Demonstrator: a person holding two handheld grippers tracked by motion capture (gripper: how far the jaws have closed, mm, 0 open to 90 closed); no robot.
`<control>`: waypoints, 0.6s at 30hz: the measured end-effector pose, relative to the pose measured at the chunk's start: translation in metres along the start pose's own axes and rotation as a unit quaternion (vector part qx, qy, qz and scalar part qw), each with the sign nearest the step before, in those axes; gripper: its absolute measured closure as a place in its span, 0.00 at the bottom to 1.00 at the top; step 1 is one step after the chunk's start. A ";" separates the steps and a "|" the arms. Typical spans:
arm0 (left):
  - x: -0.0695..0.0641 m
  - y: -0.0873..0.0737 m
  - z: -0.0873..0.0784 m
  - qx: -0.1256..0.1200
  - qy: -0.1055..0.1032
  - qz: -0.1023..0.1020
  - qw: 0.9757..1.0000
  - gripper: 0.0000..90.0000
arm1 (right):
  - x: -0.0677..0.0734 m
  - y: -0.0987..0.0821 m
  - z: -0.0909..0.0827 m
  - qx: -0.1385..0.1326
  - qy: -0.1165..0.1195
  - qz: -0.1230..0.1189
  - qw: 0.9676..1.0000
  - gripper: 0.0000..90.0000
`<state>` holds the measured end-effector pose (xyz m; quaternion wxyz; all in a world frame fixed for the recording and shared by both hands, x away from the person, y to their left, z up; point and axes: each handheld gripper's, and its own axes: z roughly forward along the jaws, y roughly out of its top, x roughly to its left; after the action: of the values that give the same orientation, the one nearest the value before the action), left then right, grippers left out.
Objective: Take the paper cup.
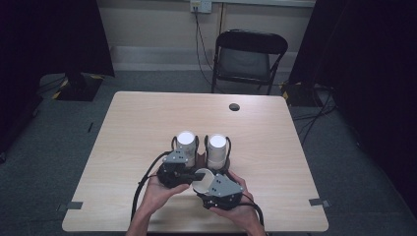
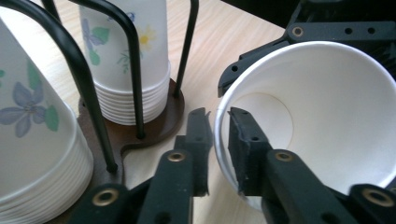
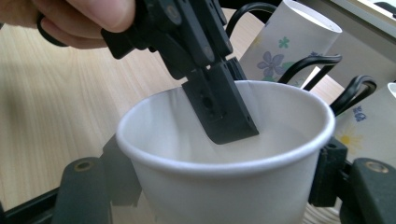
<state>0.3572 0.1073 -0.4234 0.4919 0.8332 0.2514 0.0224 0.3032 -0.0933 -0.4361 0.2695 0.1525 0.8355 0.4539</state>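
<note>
A single white paper cup (image 1: 202, 179) is tilted on its side just above the table's near edge. My right gripper (image 3: 219, 182) is shut on it, one jaw on each side of its body. My left gripper (image 2: 219, 140) straddles the cup's rim (image 2: 317, 116), one jaw outside and one inside, with a small gap showing, so it is open. Its inner finger (image 3: 219, 107) hangs inside the cup (image 3: 210, 200). Two upside-down stacks of flower-printed cups (image 1: 186, 145) (image 1: 217, 147) stand just behind in a black wire holder on a brown base (image 2: 159, 126).
The wooden table (image 1: 147, 123) has a round cable hole (image 1: 234, 106) at its far right. A folding chair (image 1: 251, 56) stands behind the table. The wire posts (image 2: 135, 70) of the holder rise close to my left jaws.
</note>
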 end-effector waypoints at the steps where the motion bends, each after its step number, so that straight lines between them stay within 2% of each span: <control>1: 0.000 0.000 0.000 -0.004 -0.001 0.003 1.000 0.85 | -0.001 0.000 0.000 -0.001 0.000 0.003 1.000 0.33; 6: 0.000 -0.001 -0.002 -0.016 0.001 0.009 1.000 0.84 | -0.005 0.000 0.000 -0.006 0.000 0.024 1.000 0.33; 11: -0.001 -0.004 -0.002 -0.041 -0.002 0.000 0.999 0.83 | -0.007 -0.001 -0.002 -0.006 0.005 0.044 0.999 0.33; 18: -0.003 -0.008 -0.008 -0.074 -0.003 0.001 0.997 0.74 | -0.009 -0.005 -0.004 -0.009 -0.004 0.060 0.998 0.33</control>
<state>0.3490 0.1159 -0.4249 0.5530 0.7949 0.2465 0.0394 0.3083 -0.1034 -0.4353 0.2468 0.2014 0.8196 0.4762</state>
